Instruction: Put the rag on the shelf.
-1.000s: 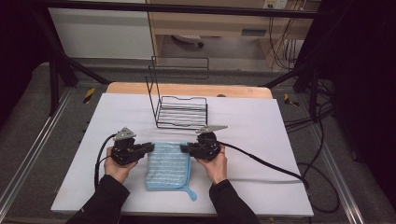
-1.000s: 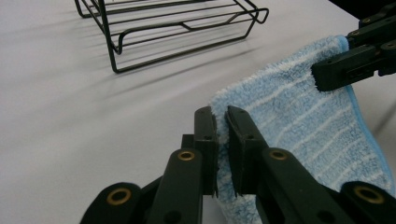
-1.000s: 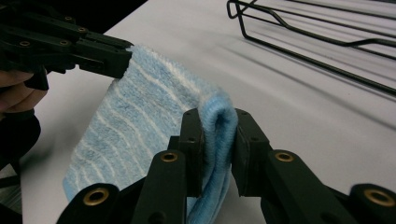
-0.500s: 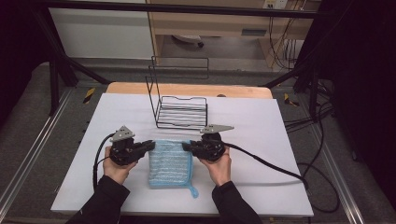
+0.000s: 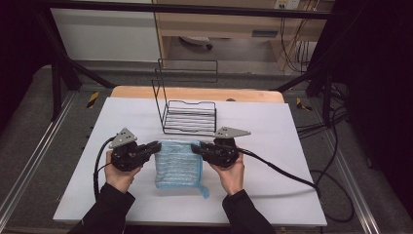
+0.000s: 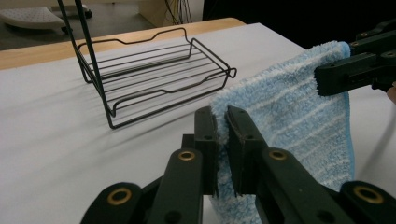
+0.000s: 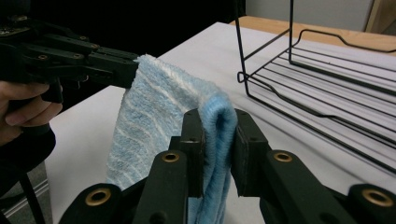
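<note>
A light blue striped towel [image 5: 178, 163] hangs folded between my two grippers above the white table. My left gripper [image 5: 155, 146] is shut on its left top corner; in the left gripper view the towel [image 6: 299, 121] is pinched in my left gripper [image 6: 222, 122]. My right gripper [image 5: 196, 147] is shut on the right top corner, and in the right gripper view the thick blue fold [image 7: 159, 116] sits clamped in my right gripper [image 7: 218, 126]. The towel's lower edge and a dangling loop [image 5: 204, 189] still lie on the table.
A black wire rack [image 5: 189, 111] with a tall back frame stands just behind the towel, also the rack [image 6: 154, 79] and rack [image 7: 327, 79] in the gripper views. Cables trail from both grippers over the white table top [image 5: 272, 195]. A wooden strip [image 5: 146, 92] runs along the far edge.
Both grippers have risen together, lifting the towel's top edge off the table so it hangs more upright. The jaws stay clamped on the corners.
</note>
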